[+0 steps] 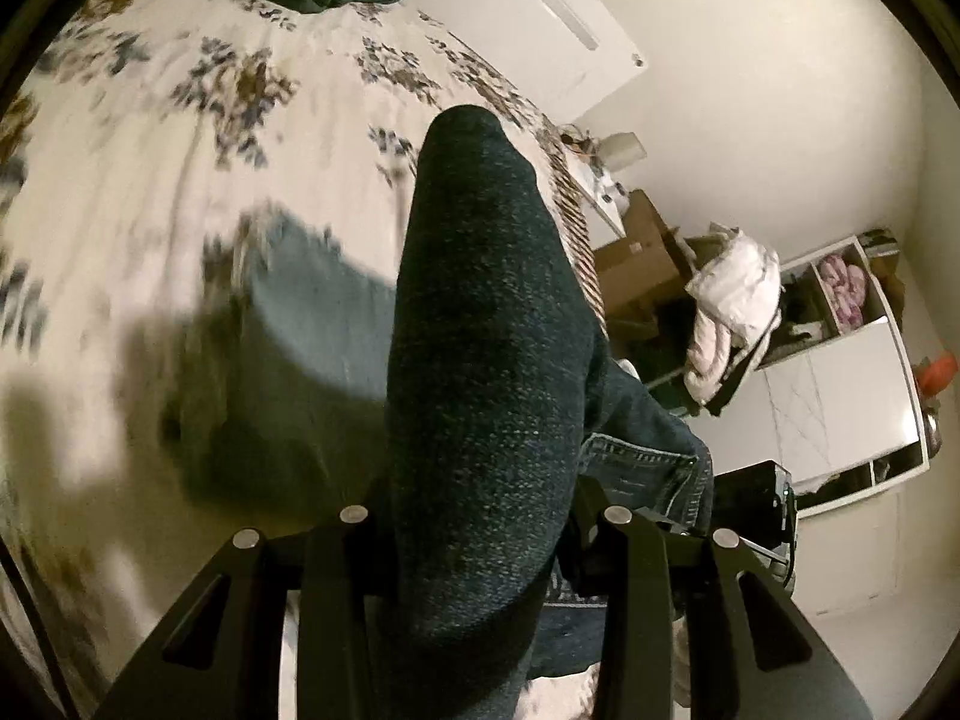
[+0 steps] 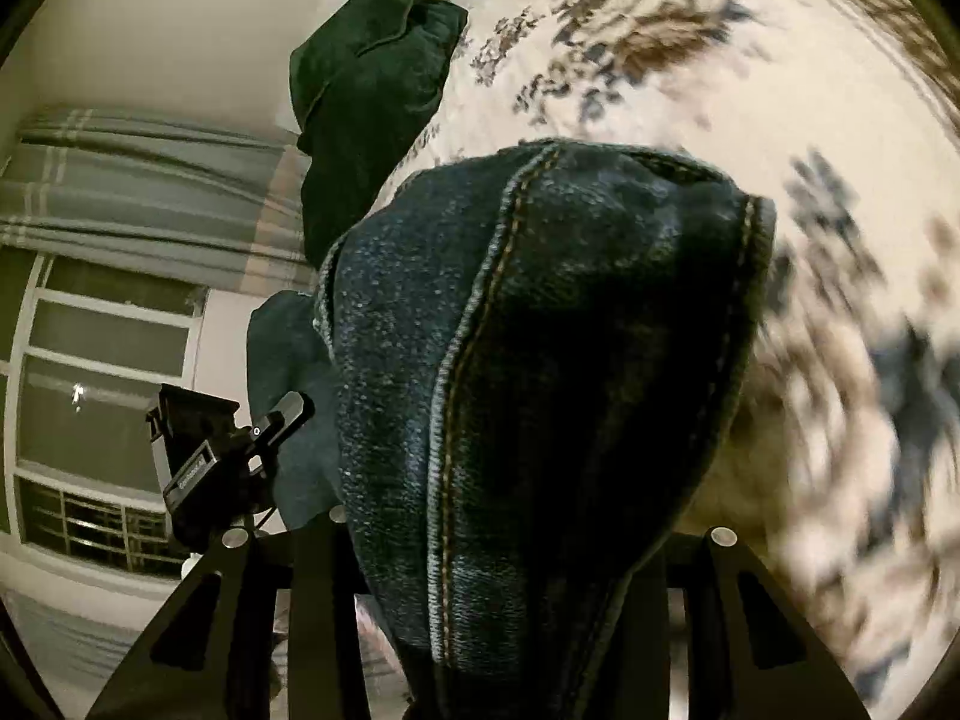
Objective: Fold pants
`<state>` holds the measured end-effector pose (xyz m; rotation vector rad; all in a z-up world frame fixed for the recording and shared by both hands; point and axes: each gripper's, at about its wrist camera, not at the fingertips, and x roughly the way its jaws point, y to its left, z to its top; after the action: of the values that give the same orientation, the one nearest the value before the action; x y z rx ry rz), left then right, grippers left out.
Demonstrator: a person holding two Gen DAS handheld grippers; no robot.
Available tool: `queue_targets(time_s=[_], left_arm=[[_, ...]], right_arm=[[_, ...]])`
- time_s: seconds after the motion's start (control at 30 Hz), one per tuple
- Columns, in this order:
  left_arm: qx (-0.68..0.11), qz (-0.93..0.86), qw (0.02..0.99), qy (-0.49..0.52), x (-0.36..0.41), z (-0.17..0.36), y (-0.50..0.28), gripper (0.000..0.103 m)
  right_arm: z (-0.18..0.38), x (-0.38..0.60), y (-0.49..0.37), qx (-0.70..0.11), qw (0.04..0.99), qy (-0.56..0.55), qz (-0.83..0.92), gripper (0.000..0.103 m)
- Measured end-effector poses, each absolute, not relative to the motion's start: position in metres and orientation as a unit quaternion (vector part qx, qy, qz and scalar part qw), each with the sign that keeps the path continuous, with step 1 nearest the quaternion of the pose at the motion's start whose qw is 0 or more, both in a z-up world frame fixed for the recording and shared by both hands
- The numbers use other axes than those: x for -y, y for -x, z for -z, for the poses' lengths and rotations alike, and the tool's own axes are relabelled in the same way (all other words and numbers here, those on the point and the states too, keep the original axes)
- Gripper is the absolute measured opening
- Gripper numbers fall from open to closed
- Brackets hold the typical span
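Observation:
The pants are dark blue jeans (image 1: 480,372). In the left wrist view a thick fold of denim bulges up between my left gripper's fingers and hides the fingertips; my left gripper (image 1: 480,546) is shut on it, above the bed. A paler part of the jeans (image 1: 300,360) hangs or lies below, over the bedspread. In the right wrist view my right gripper (image 2: 498,546) is shut on another bunch of the jeans (image 2: 540,360) with an orange-stitched seam. The other gripper (image 2: 222,468) shows at the left, beside the denim.
The bed has a white floral bedspread (image 1: 180,150). A dark green pillow (image 2: 372,78) lies at its head. Cardboard boxes (image 1: 642,252), a pile of pale clothes (image 1: 732,300) and white shelves (image 1: 840,360) stand beside the bed. A curtained window (image 2: 108,300) is at the left.

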<state>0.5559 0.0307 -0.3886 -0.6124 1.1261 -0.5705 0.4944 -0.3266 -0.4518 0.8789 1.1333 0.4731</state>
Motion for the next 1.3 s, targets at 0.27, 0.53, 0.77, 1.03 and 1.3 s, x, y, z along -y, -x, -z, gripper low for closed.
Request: queue_targets(time_s=[0.27,0.53,0.77,1.03,1.3], left_arm=[[-0.622,0.162,0.737,0.210,-0.060,0.479,-0.636,0.050],[-0.581,0.154,0.780,0.175,-0.072,0.505,-0.598,0.078],[-0.586,0.122,0.792,0.120,-0.064,0.493,-0.587,0.085],[-0.524,0.052,0.850,0.009,-0.025,0.421,-0.539,0.102],[-0.508,0.037,0.860,-0.016,-0.010,0.367,-0.488,0.102]], right_arm=[[0.520,0.329,-0.594,-0.609,0.710,-0.341,-0.092,0.075],[0.539,0.326,-0.563,-0.613,0.743,-0.265,-0.030,0.086],[0.538,0.311,-0.559,-0.626,0.755,-0.194,0.014,0.098],[0.456,0.244,-0.527,-0.573,0.814,-0.044,0.079,0.099],[0.378,0.217,-0.450,-0.541,0.833,-0.048,0.110,0.099]])
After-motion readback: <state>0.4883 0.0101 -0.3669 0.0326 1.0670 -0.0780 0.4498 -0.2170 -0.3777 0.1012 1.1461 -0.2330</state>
